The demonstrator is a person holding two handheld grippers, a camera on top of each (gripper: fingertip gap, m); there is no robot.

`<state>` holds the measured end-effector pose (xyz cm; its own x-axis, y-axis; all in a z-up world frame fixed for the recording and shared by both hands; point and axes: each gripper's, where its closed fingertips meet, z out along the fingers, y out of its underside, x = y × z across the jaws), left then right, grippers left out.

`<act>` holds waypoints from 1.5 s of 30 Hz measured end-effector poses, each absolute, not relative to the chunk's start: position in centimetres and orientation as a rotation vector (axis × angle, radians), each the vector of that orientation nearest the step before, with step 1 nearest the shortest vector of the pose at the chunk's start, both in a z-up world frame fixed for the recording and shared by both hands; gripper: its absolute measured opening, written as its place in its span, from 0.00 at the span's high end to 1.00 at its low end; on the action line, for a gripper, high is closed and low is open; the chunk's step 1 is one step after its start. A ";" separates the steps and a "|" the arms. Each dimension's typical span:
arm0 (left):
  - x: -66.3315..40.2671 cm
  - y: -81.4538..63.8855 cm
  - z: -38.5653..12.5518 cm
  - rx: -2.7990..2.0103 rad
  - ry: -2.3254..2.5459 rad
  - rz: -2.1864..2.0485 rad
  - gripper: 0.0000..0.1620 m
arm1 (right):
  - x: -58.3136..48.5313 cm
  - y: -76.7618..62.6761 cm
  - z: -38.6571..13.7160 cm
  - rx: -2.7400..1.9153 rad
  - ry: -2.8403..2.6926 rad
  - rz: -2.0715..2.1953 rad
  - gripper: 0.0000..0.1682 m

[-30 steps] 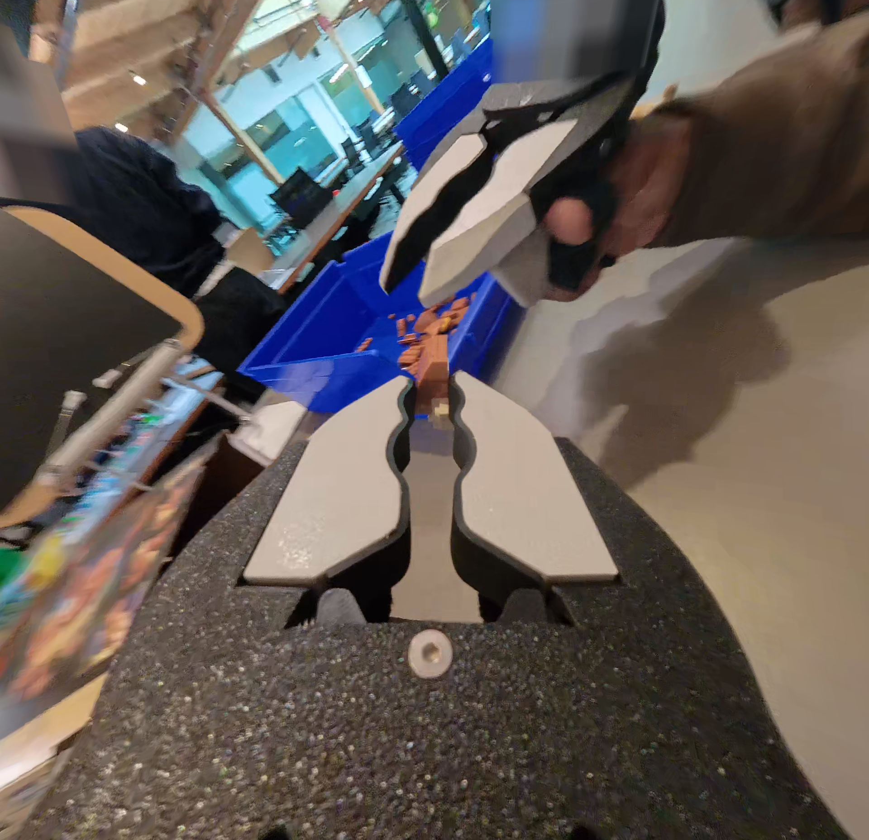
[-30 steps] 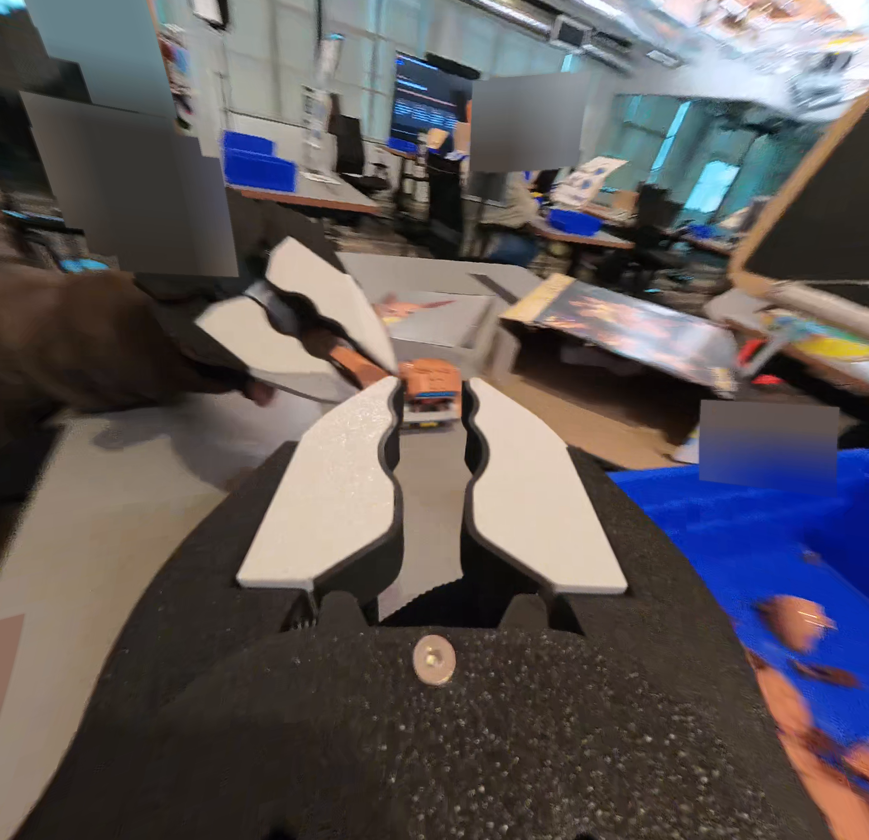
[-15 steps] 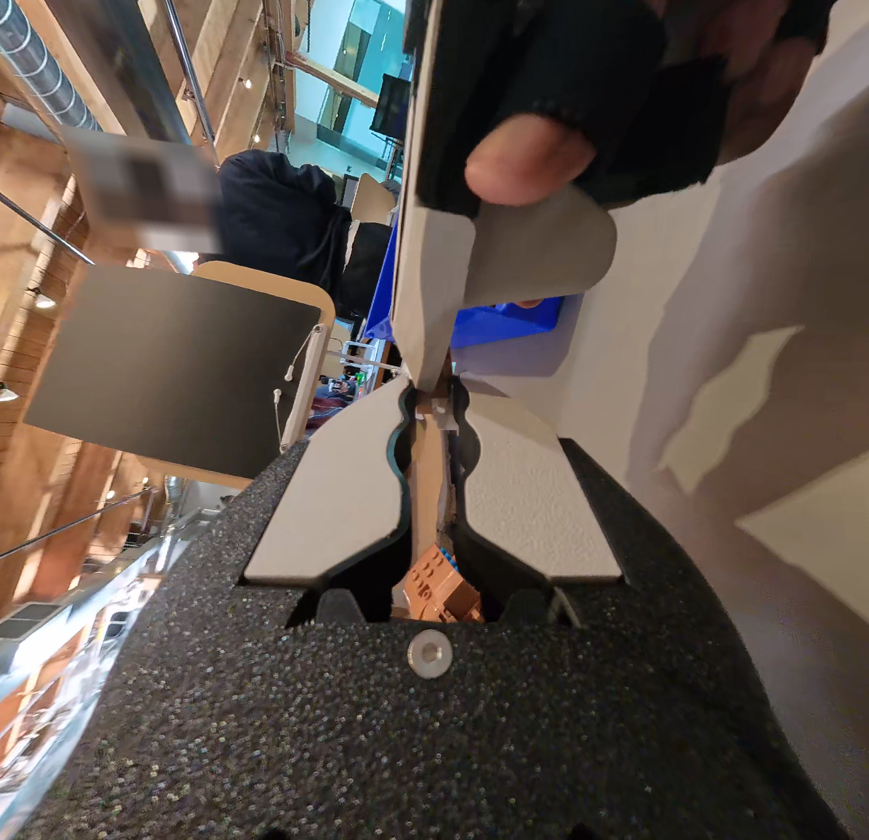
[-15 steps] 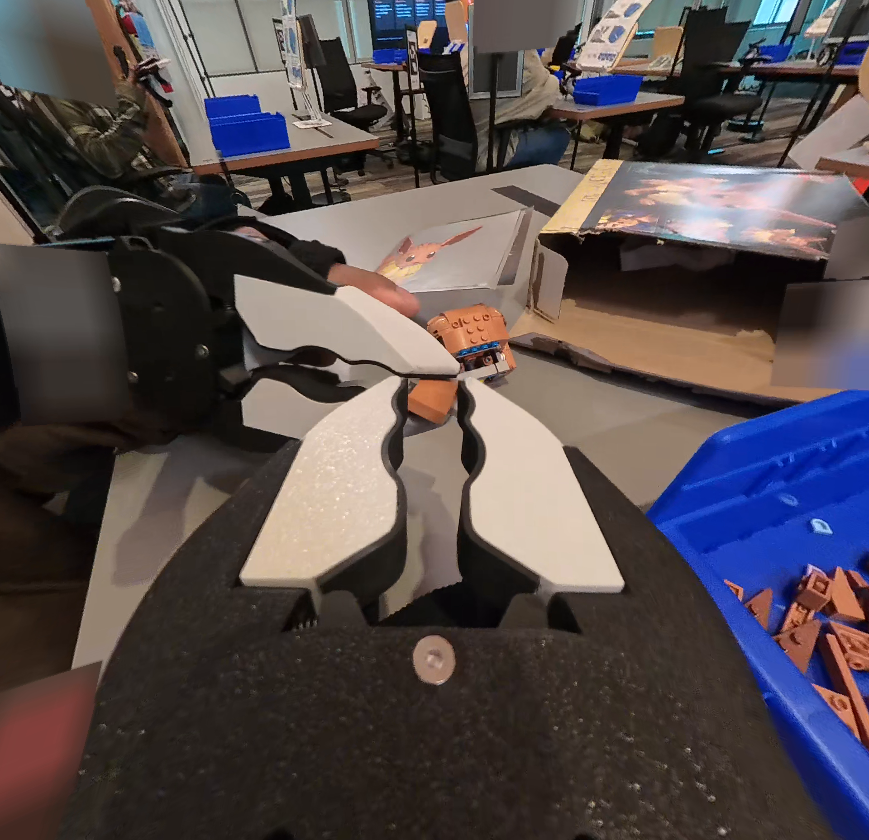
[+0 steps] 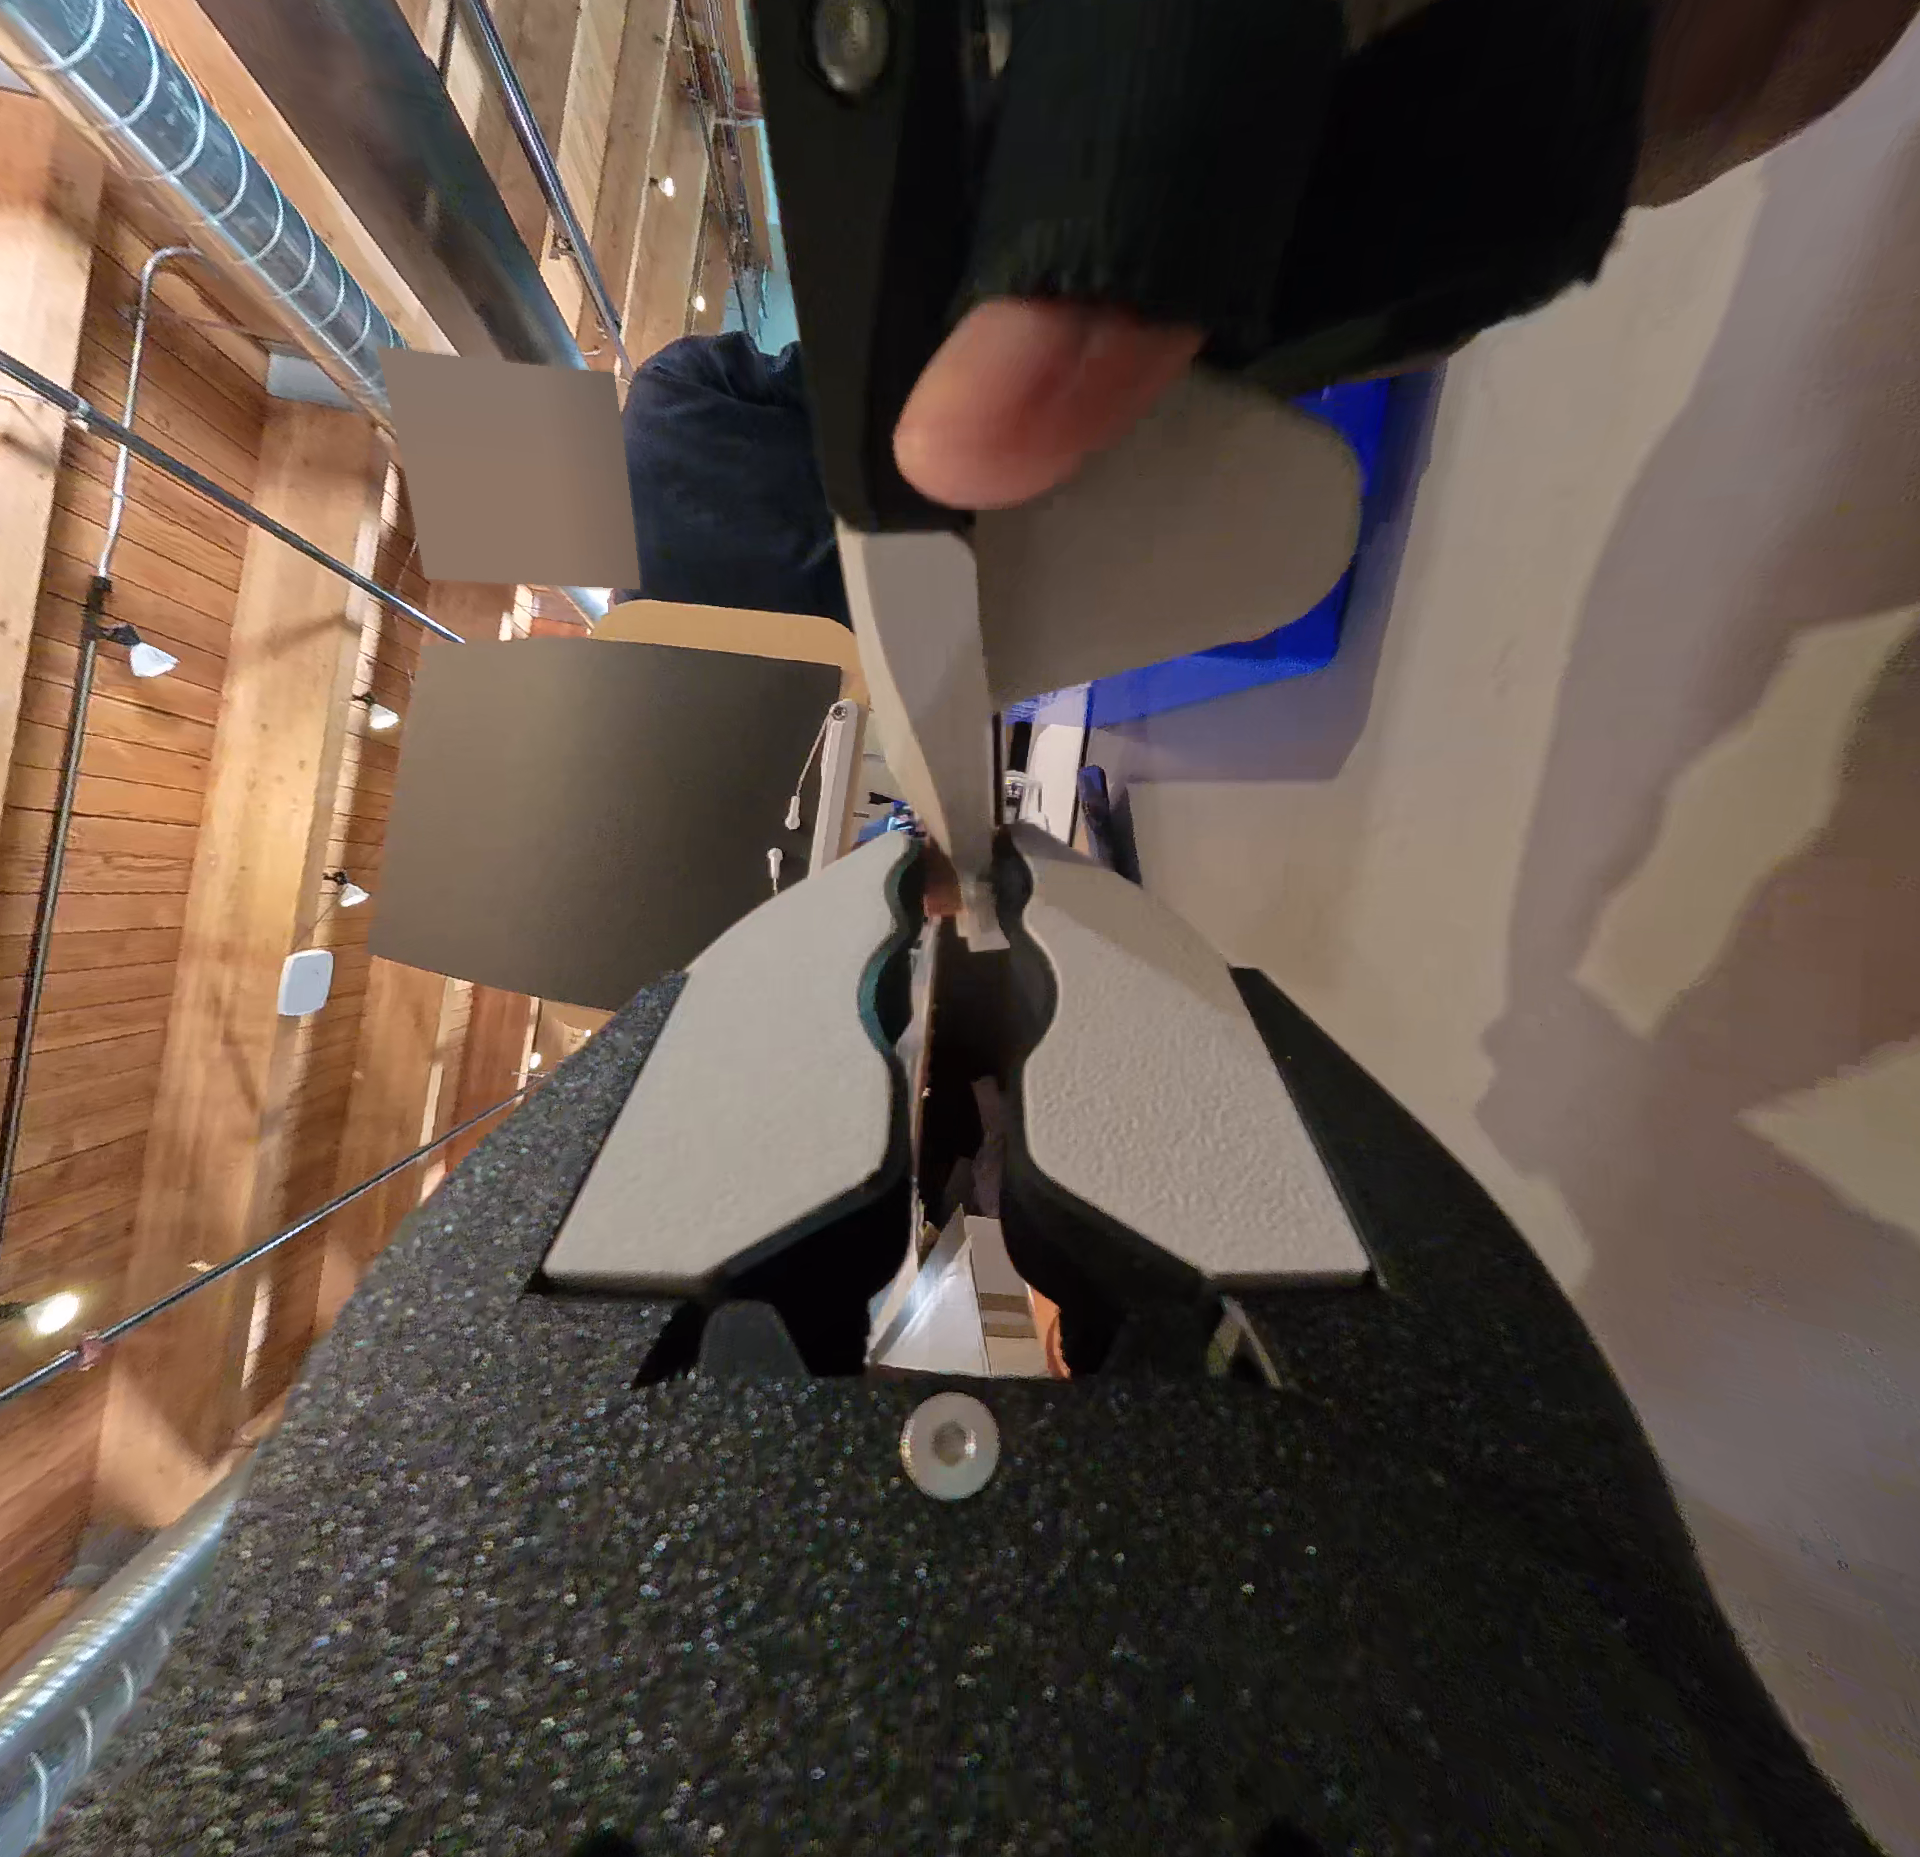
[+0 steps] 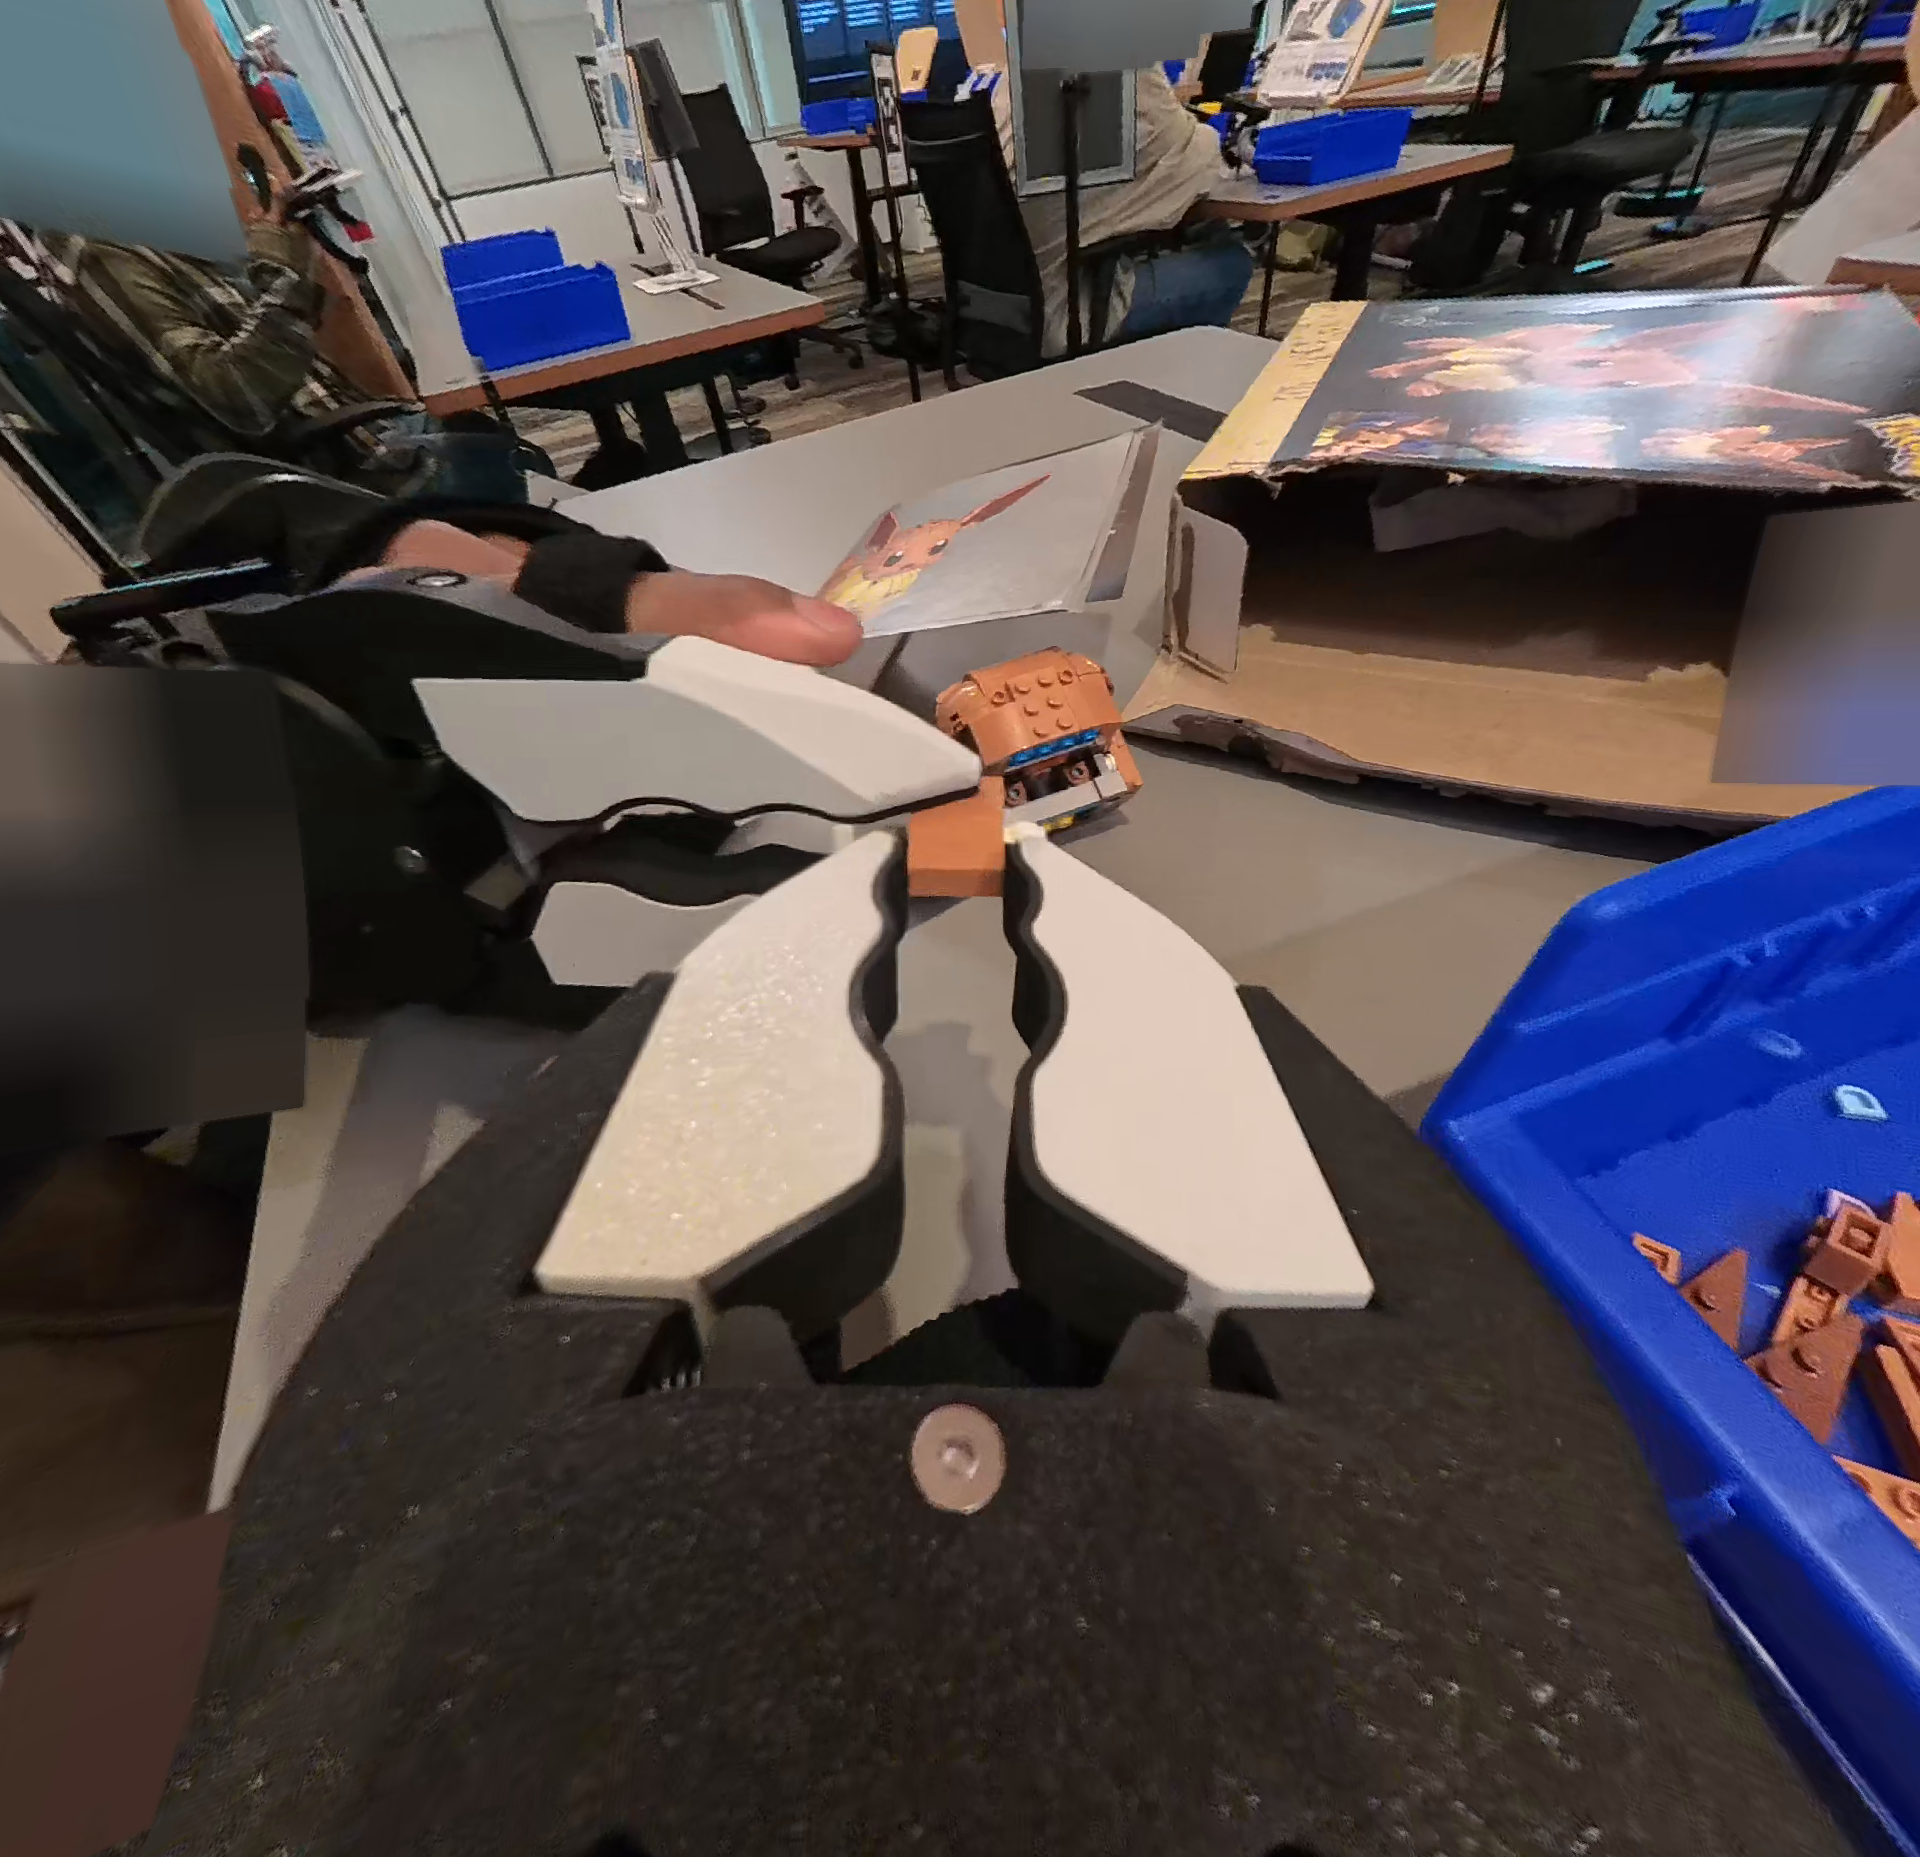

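Grippers (image 6: 951,851) pinching brown brick (image 6: 956,851)

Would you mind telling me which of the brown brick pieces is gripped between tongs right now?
The flat brown piece, pinched at the tips of the right tongs. The rounded brown brick model stands free on the table behind it, and the loose brown pieces lie in the blue bin.

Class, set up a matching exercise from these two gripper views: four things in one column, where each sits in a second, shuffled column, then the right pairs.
Things
1. brown brick piece
2. loose brown bricks
3. half-built brick model
4. picture booklet

Places
A. inside the blue bin
B. lying flat on the grey table, left of the open cardboard box
C. between the tips of the right gripper, with the left gripper meeting it from the side
D. standing on the table just beyond both grippers

Pairs: 1-C, 2-A, 3-D, 4-B
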<state>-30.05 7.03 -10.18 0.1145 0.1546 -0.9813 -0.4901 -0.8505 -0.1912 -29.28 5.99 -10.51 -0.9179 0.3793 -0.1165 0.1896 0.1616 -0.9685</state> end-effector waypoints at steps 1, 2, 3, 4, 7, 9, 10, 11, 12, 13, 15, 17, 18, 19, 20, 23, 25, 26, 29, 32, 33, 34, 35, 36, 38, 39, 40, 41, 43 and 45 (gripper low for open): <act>-30.0 7.1 -10.2 -1.920 0.322 1.783 0.92 | -29.3 6.0 -10.5 -0.570 -2.272 1.861 0.90; -30.0 7.1 -10.2 -1.915 0.312 1.759 0.92 | -29.5 6.1 -10.4 -0.585 -2.264 1.873 0.90; -30.0 7.2 -10.1 -1.902 0.287 1.710 0.92 | -29.7 6.3 -10.2 -0.606 -2.246 1.891 0.90; -29.9 7.3 -10.1 -1.889 0.246 1.633 0.90 | -29.8 6.6 -9.9 -0.621 -2.227 1.921 0.90; -29.5 7.1 -9.2 -1.821 0.070 1.293 0.79 | -29.5 7.1 -8.3 -0.625 -2.170 2.121 0.90; -28.5 7.2 -8.0 -1.714 -0.043 0.978 0.75 | -28.9 7.4 -7.2 -0.586 -2.139 2.258 0.90; -28.0 7.3 -7.2 -1.652 -0.092 0.817 0.75 | -28.5 7.4 -6.7 -0.551 -2.123 2.314 0.90; -27.6 7.2 -6.5 -1.591 -0.137 0.678 0.74 | -28.1 7.4 -6.2 -0.512 -2.111 2.363 0.90; -27.4 7.1 -5.9 -1.540 -0.170 0.569 0.74 | -27.6 7.3 -5.9 -0.474 -2.102 2.401 0.90; -27.1 7.0 -5.6 -1.507 -0.189 0.482 0.74 | -27.3 7.2 -5.6 -0.445 -2.099 2.423 0.90; -26.6 7.1 -5.5 -1.478 -0.203 0.344 0.74 | -26.7 6.9 -5.6 -0.396 -2.103 2.431 0.90; -25.9 7.5 -5.7 -1.470 -0.193 0.247 0.75 | -26.0 6.5 -5.6 -0.333 -2.115 2.432 0.90; -25.7 7.6 -5.7 -1.466 -0.188 0.219 0.75 | -25.8 6.4 -5.6 -0.307 -2.120 2.426 0.90; -25.5 7.7 -5.7 -1.459 -0.179 0.197 0.77 | -25.7 6.3 -5.6 -0.290 -2.113 2.422 0.90; -25.4 7.7 -5.6 -1.455 -0.178 0.183 0.78 | -25.6 6.4 -5.5 -0.277 -2.103 2.420 0.91; -25.3 7.6 -5.8 -1.471 -0.173 0.174 0.81 | -25.7 6.4 -5.5 -0.242 -2.085 2.374 0.90; -25.3 7.6 -5.9 -1.495 -0.157 0.216 0.81 | -25.8 6.5 -5.7 -0.219 -2.077 2.328 0.90; -25.3 7.5 -6.0 -1.509 -0.147 0.247 0.82 | -25.8 6.5 -5.7 -0.210 -2.073 2.305 0.90; -25.1 7.5 -5.8 -1.510 -0.122 0.283 0.82 | -25.6 6.6 -5.4 -0.186 -2.052 2.323 0.90; -24.8 7.2 -5.5 -1.481 -0.135 0.201 0.80 | -25.1 7.0 -4.5 -0.170 -2.009 2.426 0.90; -24.8 7.1 -5.5 -1.471 -0.146 0.165 0.80 | -25.0 7.1 -4.2 -0.169 -1.991 2.465 0.90; -24.8 7.0 -5.4 -1.461 -0.153 0.137 0.80 | -24.9 7.3 -3.9 -0.170 -1.977 2.500 0.90; -24.8 6.9 -5.3 -1.450 -0.157 0.119 0.80 | -24.9 7.5 -3.7 -0.174 -1.967 2.527 0.90; -24.7 6.8 -5.2 -1.437 -0.158 0.106 0.80 | -24.9 7.5 -3.6 -0.179 -1.962 2.540 0.90; -24.4 6.9 -5.0 -1.423 -0.147 0.085 0.81 | -24.9 7.5 -3.7 -0.173 -1.965 2.542 0.90; -24.3 7.0 -5.0 -1.430 -0.139 0.083 0.81 | -24.7 7.4 -3.7 -0.163 -1.971 2.543 0.90; -24.1 7.2 -5.1 -1.438 -0.132 0.086 0.82 | -24.5 7.2 -3.8 -0.151 -1.981 2.544 0.91; -24.0 7.3 -5.3 -1.446 -0.127 0.088 0.82 | -24.3 7.1 -3.9 -0.138 -1.995 2.542 0.91; -23.8 7.5 -5.4 -1.451 -0.114 0.087 0.87 | -24.1 6.7 -4.3 -0.121 -2.027 2.523 0.90; -23.6 7.4 -5.5 -1.461 -0.091 0.096 0.89 | -24.0 6.5 -4.6 -0.111 -2.042 2.501 0.91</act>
<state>-23.61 7.42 -5.48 0.9927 0.1205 0.0033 -0.0096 0.1069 -0.9942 -24.00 6.54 -4.61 -0.9937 -0.0253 -0.1090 0.1119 -0.1987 -0.9737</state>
